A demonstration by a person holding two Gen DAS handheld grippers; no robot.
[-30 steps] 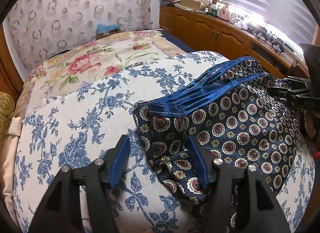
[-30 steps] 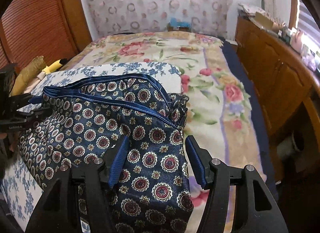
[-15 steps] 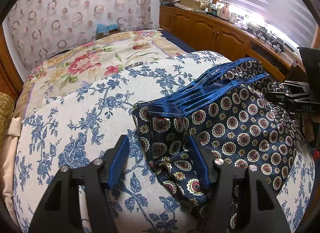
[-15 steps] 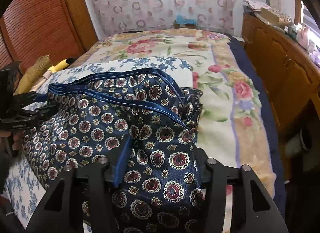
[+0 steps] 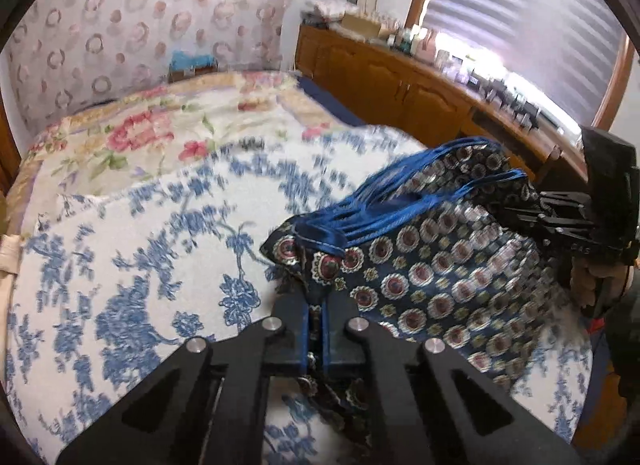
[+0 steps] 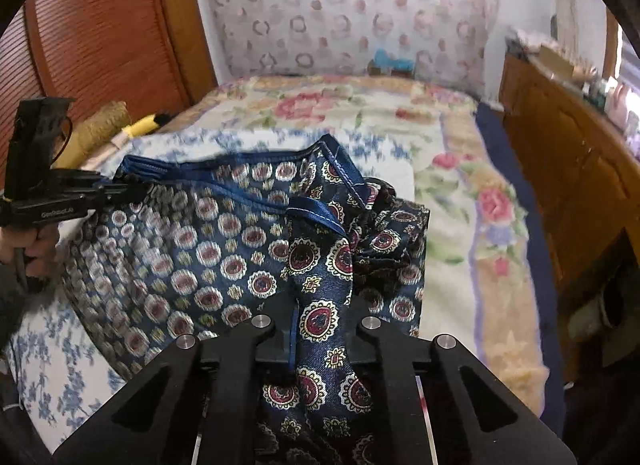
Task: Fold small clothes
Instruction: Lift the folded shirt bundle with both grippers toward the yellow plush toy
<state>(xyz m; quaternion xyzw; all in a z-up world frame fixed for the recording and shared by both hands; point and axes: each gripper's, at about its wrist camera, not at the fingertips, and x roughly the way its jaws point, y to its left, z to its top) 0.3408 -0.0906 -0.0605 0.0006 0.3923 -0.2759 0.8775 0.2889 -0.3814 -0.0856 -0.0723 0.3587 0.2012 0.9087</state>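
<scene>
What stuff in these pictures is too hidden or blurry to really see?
- Left wrist view: the items on the wooden counter are too small and blown out by window glare.
- Right wrist view: the right gripper fingertips are buried in the patterned shorts.
- Both views: the blue-flowered sheet is motion-blurred.

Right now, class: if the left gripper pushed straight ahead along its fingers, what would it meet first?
The left gripper, already shut on the navy medallion-patterned silky garment, would likely push into its bunched blue-trimmed edge.

navy medallion-print shorts (image 5: 432,265) with blue trim, bunched up and pinched between both grippers, stretched between them
</scene>
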